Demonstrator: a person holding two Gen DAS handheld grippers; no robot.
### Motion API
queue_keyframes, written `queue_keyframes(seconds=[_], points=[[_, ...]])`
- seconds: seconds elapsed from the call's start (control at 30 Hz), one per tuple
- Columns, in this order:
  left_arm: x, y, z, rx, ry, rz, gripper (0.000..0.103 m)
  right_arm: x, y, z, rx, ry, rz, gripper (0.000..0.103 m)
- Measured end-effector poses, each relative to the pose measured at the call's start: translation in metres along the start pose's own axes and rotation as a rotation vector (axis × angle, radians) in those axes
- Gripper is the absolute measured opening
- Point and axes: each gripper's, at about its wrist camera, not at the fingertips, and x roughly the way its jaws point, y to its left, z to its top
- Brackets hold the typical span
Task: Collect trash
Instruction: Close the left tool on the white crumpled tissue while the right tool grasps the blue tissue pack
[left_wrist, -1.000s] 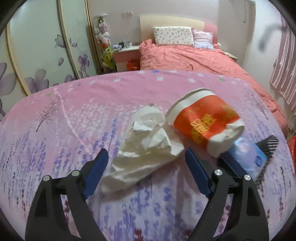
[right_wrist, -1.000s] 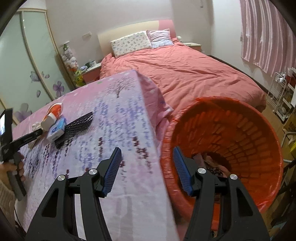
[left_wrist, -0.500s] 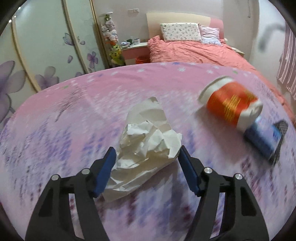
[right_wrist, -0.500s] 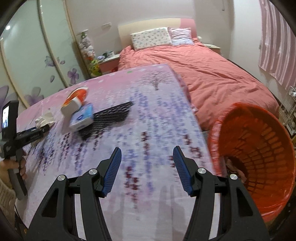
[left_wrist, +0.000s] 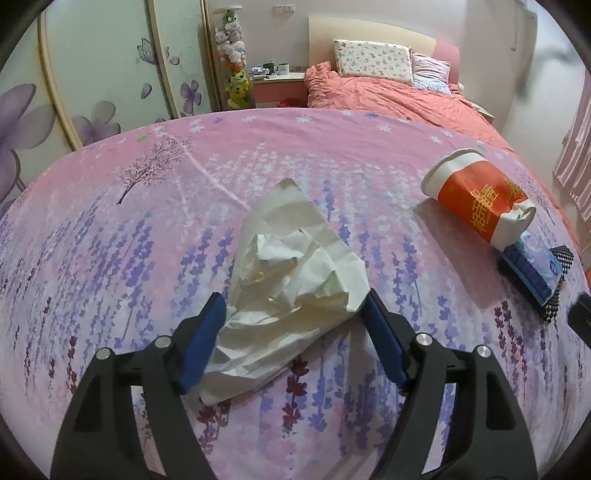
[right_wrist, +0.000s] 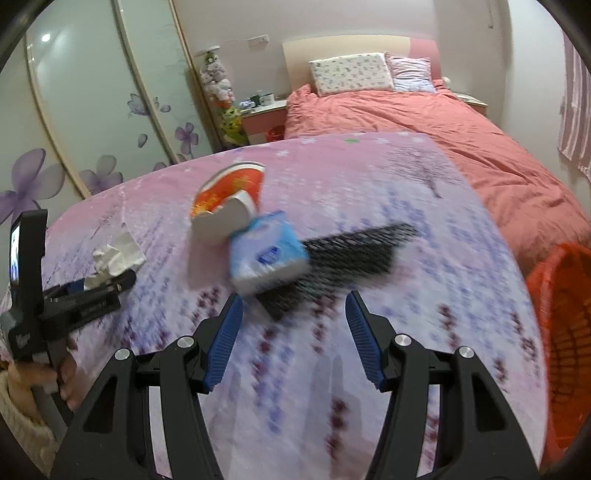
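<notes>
Tissue (left_wrist: 291, 288) now sits between the left hand-held gripper's (left_wrist: 291, 343) opening jaws, ungripped.

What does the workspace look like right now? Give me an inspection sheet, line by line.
Surface: table under a pink lavender-print cloth.
Job's things: crumpled white paper lying between the left gripper's pads; red and white paper cup on its side, its base against the blue tissue pack; orange basket beside the table's right edge.
Clutter: black mesh mat under the tissue pack.
Grippers: left gripper straddles the paper, jaws opening, pads at its edges; right gripper open, empty, short of the tissue pack.
Cables: nothing seen.
Surroundings: bed, flower-painted wardrobe doors, nightstand with mugs.
</notes>
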Motion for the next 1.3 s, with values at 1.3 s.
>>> queue_keyframes(seconds=[1.3], points=[[0.001,0.000,0.000,-0.002,0.001,-0.004,0.075,-0.031,-0.065,-0.046,0.101,0.048,-0.156,0.060]])
